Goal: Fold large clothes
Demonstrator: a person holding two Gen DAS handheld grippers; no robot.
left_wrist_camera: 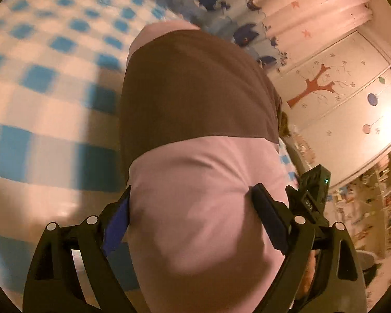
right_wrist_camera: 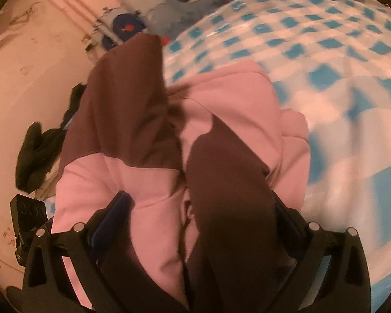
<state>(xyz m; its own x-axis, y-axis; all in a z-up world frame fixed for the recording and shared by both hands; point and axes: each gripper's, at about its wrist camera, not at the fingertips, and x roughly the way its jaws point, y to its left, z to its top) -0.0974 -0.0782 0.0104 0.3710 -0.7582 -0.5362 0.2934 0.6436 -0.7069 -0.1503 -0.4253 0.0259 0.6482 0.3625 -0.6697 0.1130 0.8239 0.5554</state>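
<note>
While the left gripper (left_wrist_camera: 193,219) stands spread around the pink-and-brown garment (left_wrist_camera: 195,130) without pinching, that side could slump onto the checked bedspread (left_wrist_camera: 39,78) — undoing the fold. The right gripper (right_wrist_camera: 203,216) looks wide too; whether it grips, I cannot tell.

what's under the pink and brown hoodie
A blue and white checked bedspread shows around the pink and brown hoodie and seems to run beneath it. Anything directly under the garment is covered by its fabric.

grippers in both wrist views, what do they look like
Both are black plastic. The left tool has two angular fingers with blue pads and round silver pins at the joints. The right tool is built the same; in the left view its black housing shows a small green light and white lettering.
</note>
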